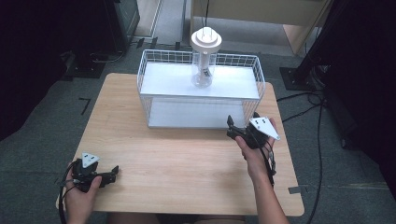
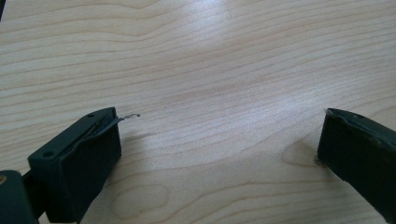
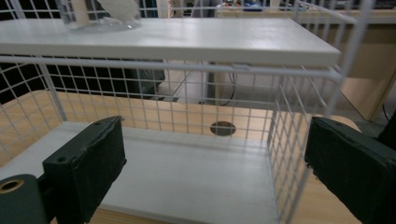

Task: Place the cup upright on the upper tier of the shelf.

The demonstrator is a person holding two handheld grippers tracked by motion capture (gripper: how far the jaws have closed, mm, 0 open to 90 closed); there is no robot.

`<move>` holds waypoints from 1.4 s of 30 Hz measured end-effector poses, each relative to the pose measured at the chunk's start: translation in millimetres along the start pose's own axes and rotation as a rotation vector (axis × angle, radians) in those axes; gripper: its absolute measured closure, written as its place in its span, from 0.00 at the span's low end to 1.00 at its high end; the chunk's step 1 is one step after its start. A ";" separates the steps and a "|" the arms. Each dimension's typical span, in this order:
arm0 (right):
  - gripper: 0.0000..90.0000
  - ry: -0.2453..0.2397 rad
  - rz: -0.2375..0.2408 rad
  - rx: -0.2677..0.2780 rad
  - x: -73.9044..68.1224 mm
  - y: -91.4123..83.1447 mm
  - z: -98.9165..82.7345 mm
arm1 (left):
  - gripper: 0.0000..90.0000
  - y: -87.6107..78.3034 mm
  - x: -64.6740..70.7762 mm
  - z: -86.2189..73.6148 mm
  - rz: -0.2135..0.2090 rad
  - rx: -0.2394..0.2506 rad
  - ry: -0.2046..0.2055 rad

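A white wire rack (image 1: 144, 74) with two shelves stands at the back of the wooden table (image 1: 177, 163). A clear glass flask (image 1: 202, 74) with a round white cap stands on the top shelf (image 3: 210, 39); its base (image 3: 100, 21) shows in the right gripper view. My right gripper (image 1: 243, 120) is open and empty at the rack's front right corner, facing the lower shelf (image 3: 187, 172); its jaws (image 3: 215, 126) stand wide apart. My left gripper (image 1: 113, 173) rests near the table's front left corner, open (image 2: 219, 121) over bare wood with nothing in it.
A round hole (image 3: 222, 128) in the tabletop shows behind the rack. Black stands and cables (image 1: 308, 100) lie on the grey floor to the right and back left. A wooden cabinet (image 1: 299, 18) is beyond the table.
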State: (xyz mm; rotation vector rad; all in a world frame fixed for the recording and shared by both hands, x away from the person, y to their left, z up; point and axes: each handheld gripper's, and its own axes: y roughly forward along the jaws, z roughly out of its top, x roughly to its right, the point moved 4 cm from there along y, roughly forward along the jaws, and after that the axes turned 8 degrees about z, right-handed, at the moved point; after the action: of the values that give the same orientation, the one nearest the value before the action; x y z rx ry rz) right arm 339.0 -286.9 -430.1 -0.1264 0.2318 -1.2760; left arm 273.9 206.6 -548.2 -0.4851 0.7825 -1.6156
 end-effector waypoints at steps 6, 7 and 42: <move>0.06 0.013 -0.035 -0.023 15.8 -10.6 -15.7 | 0.00 0.0 0.0 0.0 0.000 0.000 0.000; 0.06 0.019 -0.041 -0.026 18.0 -12.4 -17.8 | 0.00 0.0 0.0 0.0 0.000 0.000 0.000; 0.06 0.082 -0.260 -0.262 103.5 -94.6 -123.5 | 0.00 -0.1 0.1 0.0 0.000 -0.001 -0.001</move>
State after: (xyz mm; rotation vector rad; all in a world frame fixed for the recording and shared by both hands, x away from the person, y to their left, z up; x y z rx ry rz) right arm 249.1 -408.9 -539.4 -0.3368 0.4649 -1.5064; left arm 273.8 206.5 -548.1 -0.4862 0.7825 -1.6155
